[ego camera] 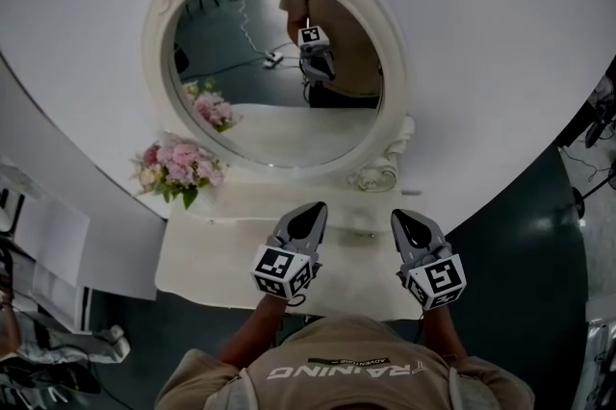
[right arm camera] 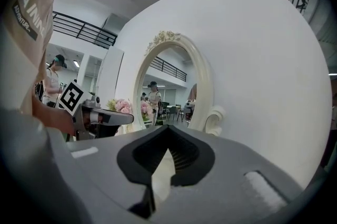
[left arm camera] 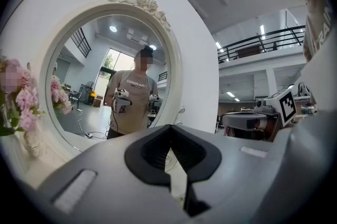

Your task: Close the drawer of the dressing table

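Head view: left gripper (ego camera: 306, 217) and right gripper (ego camera: 404, 221), jaws closed on nothing, hover level below the mirror (ego camera: 279, 62) above the bench (ego camera: 207, 269) edge, with the unseen drawer likely underneath.

L tool (ego camera: 310, 214), R tool (ego camera: 404, 219) above dressing table (ego camera: 207, 256), mirror (ego camera: 279, 124) behind.

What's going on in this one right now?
A person stands at a white dressing table, holding the left tool and right tool above its top, in front of the oval mirror. Both tools are shut with nothing between their jaws. Pink flowers stand at the left. The drawer itself isn't visible.
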`<state>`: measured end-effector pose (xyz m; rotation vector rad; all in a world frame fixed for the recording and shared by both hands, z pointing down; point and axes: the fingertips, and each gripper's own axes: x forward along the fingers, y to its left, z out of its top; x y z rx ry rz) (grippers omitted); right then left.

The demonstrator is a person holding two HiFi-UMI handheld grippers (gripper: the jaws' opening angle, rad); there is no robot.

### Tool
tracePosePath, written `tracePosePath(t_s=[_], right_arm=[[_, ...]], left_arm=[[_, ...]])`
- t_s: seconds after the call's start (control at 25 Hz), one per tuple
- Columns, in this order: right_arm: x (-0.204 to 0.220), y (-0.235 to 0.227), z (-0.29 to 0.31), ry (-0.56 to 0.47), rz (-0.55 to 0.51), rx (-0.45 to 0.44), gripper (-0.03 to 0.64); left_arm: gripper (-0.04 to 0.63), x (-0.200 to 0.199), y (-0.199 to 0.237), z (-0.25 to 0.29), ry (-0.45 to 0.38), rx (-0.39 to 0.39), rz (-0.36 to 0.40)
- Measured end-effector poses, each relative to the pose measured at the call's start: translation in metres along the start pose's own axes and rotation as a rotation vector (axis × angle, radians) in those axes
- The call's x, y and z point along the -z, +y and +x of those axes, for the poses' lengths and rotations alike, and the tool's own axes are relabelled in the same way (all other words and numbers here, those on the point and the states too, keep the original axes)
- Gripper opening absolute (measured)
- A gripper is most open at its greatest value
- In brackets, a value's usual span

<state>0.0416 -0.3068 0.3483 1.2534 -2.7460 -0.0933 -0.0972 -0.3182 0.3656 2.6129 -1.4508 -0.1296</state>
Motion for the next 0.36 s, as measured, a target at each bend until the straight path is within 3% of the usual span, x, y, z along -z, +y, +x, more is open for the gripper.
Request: tracePosePath(t_s=[0.36], right_arm=[[0.000,-0.011,0.008,0.003,-0.015,-0.002,0.002]], left_arm=[[0.015,-0.004,0.004,0.011,-0.018,0.002,-0.003]])
